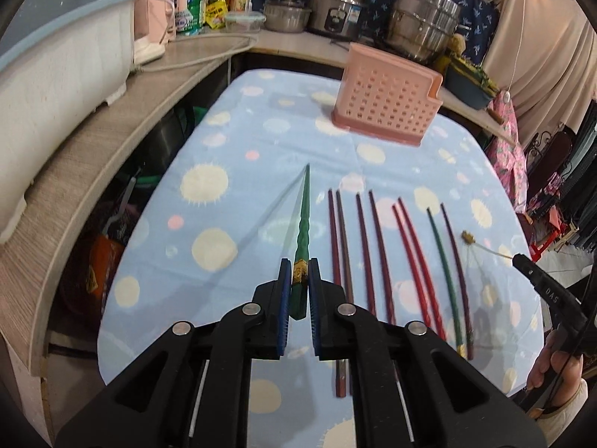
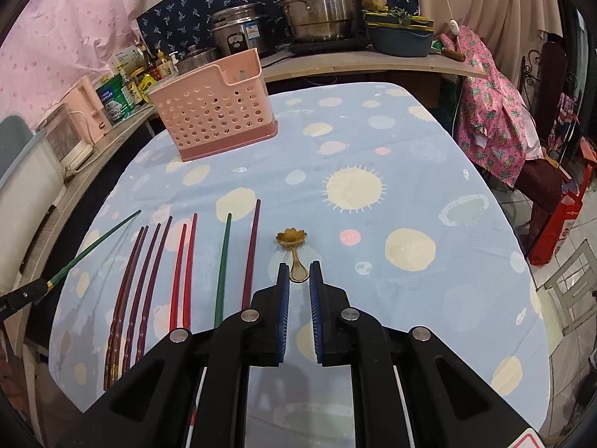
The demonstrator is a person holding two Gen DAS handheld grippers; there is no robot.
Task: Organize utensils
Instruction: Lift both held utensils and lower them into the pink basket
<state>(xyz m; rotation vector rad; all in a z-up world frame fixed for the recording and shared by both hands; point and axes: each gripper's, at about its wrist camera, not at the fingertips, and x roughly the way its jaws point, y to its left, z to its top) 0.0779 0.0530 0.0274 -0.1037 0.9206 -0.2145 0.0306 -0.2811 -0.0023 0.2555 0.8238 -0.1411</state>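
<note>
While the left gripper (image 1: pixel 299 274) clamps a green chopstick (image 1: pixel 303 220) near its gold-banded thick end, the stick's long axis runs straight ahead of the jaws, its thin tip aimed toward the pink utensil basket (image 1: pixel 386 99) at the far side of the worktop (image 1: pixel 209 142); the stick is raised off the cloth, with its shadow lying to its left. Those jaws are nearly closed, pressing on the stick from both sides. The right gripper (image 2: pixel 299 274) has its jaws drawn almost together on the handle of a small gold spoon (image 2: pixel 293 246), whose flower-shaped bowl points away from the gripper, toward the far edge of the worktop. Between the two grippers, the remaining chopsticks (image 1: pixel 377 254) lie on the spotted blue cloth in loose pairs, dark red, bright red, and one green beside one purple, all roughly parallel, thin tips pointing away toward the basket. In the left wrist view, a hand (image 1: pixel 556 369) holds the right gripper's grip.
</note>
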